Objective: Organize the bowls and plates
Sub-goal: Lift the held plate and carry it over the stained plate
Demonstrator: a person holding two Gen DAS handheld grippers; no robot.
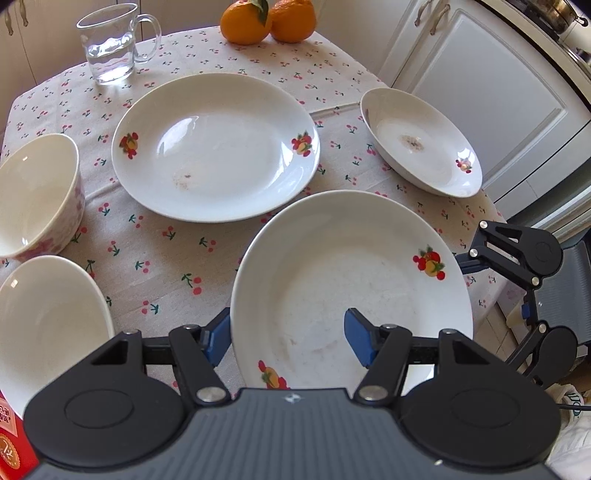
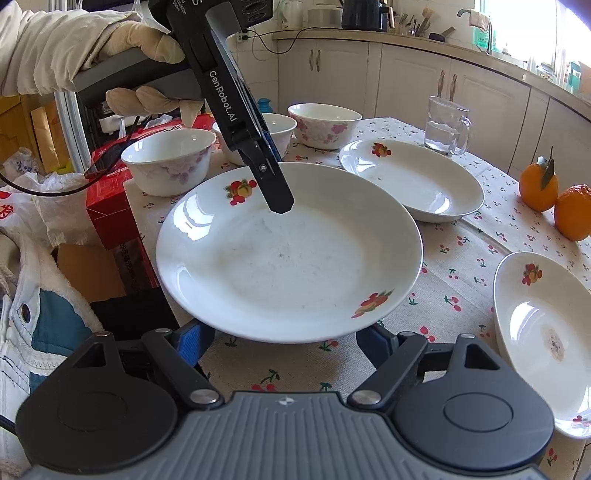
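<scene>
A white fruit-print plate (image 1: pixel 351 280) lies at the table's near edge; it also shows in the right wrist view (image 2: pixel 288 254). My left gripper (image 1: pixel 286 339) is open and straddles its near-left rim, one blue pad outside and one over the plate. My right gripper (image 2: pixel 284 341) is open, low at the plate's opposite rim, its pads partly hidden under it. A second plate (image 1: pixel 216 147) lies in the middle and a third (image 1: pixel 421 142) at the right edge. Two white bowls (image 1: pixel 37 192) (image 1: pixel 48 325) sit at the left; the right wrist view shows three bowls (image 2: pixel 168 160).
A glass mug of water (image 1: pixel 110 44) and two oranges (image 1: pixel 267 20) stand at the table's far side. A red box (image 2: pixel 110 206) sits beside the table under the bowls. White cabinets (image 1: pixel 480 92) lie beyond the table's right edge.
</scene>
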